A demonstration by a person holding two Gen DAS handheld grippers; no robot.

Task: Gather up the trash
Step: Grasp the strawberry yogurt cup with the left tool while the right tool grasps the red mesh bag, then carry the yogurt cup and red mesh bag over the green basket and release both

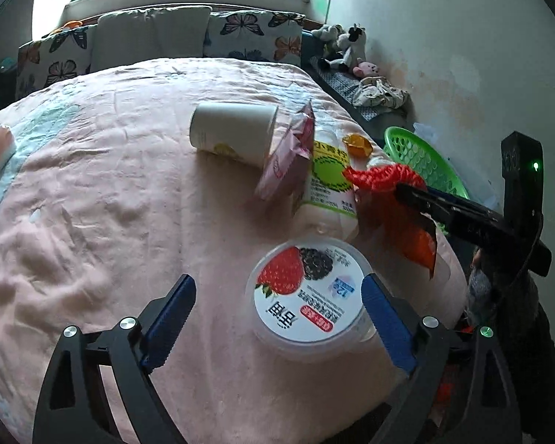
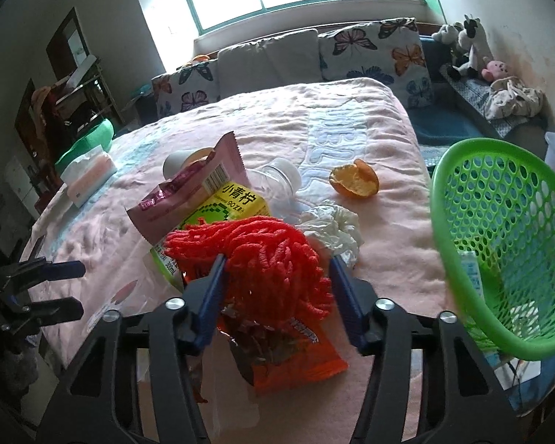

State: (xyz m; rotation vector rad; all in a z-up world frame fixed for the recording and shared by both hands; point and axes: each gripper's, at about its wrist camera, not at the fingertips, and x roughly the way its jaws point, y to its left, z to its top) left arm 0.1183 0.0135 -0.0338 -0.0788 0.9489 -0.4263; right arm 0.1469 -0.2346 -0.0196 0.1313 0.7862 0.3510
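Note:
A strawberry yogurt cup (image 1: 309, 292) stands on the pink bed cover (image 1: 111, 185). My left gripper (image 1: 277, 286) is open around it: the right pad is close to the rim, the left pad well apart. My right gripper (image 2: 277, 270) is shut on a red mesh net (image 2: 262, 251), and an orange snack wrapper (image 2: 292, 351) lies under it. In the left wrist view the red mesh net (image 1: 384, 177) and orange wrapper (image 1: 414, 236) hang at the right gripper's tip. A pink packet (image 2: 188, 192), a green-labelled bottle (image 2: 236, 199), a crumpled tissue (image 2: 333, 225) and orange peel (image 2: 355, 183) lie beyond.
A green mesh basket (image 2: 499, 240) sits at the bed's right edge with some items inside. A white cup (image 1: 233, 133) lies on its side. A tissue pack (image 2: 88, 174) rests at the left edge. Pillows (image 1: 151, 37) and soft toys (image 1: 347, 48) line the far side.

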